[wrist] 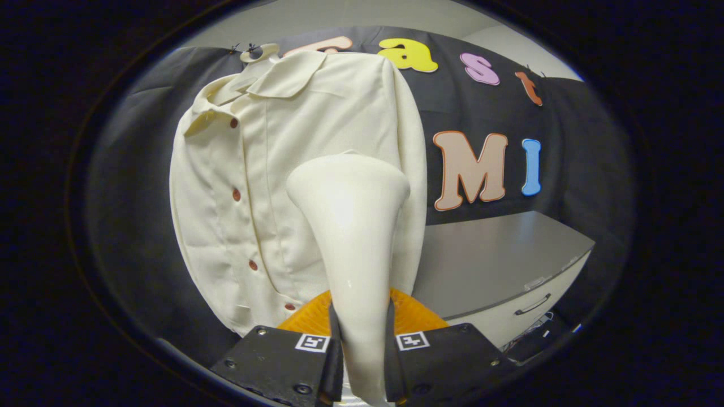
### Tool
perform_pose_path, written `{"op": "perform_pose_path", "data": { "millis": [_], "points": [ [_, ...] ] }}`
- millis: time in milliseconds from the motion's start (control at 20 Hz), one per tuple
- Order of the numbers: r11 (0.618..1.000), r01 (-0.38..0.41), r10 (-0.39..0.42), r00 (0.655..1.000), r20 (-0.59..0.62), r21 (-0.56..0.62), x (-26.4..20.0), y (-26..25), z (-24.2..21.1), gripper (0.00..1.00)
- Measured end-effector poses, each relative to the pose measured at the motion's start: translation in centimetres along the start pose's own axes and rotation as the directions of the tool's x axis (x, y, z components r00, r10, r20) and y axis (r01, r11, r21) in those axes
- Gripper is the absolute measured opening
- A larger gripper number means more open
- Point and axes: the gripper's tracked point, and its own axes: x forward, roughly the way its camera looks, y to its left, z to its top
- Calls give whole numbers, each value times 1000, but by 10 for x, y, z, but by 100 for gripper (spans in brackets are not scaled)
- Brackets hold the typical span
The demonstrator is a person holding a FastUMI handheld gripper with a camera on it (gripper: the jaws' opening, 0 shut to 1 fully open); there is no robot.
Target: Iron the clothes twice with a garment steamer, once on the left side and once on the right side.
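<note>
Gripper view, nearest: the hand-held gripper (362, 362) was closed on the garment steamer (353, 237), both fingers pressing its narrow handle from either side.
Steamer shape: its body was smooth, glossy and cream-coloured, slim between the fingers and flaring upward into a broad, rounded head.
Steamer position: it stood upright just ahead of the fingers, its head in front of the shirt's right half; whether it touched the cloth could not be told.
Orange part: a ribbed, translucent orange piece (416, 316) showed behind the handle, just above the fingers.
Shirt: a cream button-up shirt (249, 186) hung beyond the steamer against the dark cloth wall (130, 186), collar folded, with a row of small reddish-brown buttons (236, 195) down the placket.
Fabric: matte, finely woven, with soft creases near the lower buttons.
Hanger: a pale hook (257, 53) showed above the collar.
Bench: a grey, flat-topped bench (498, 260) with a drawer handle (533, 305) stood to the right of the shirt, against the wall.
</note>
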Motion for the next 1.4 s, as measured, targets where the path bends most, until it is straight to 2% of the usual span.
{"op": "perform_pose_path", "data": {
  "millis": [650, 1150, 1400],
  "points": [
    [999, 34, -36, 986, -163, -15, 26, -4, -94, 29],
    [997, 57, -74, 939, -336, -59, 51, -10, -194, 29],
    [996, 77, -87, 917, -389, -41, 59, -11, -231, 29]
  ]
}}
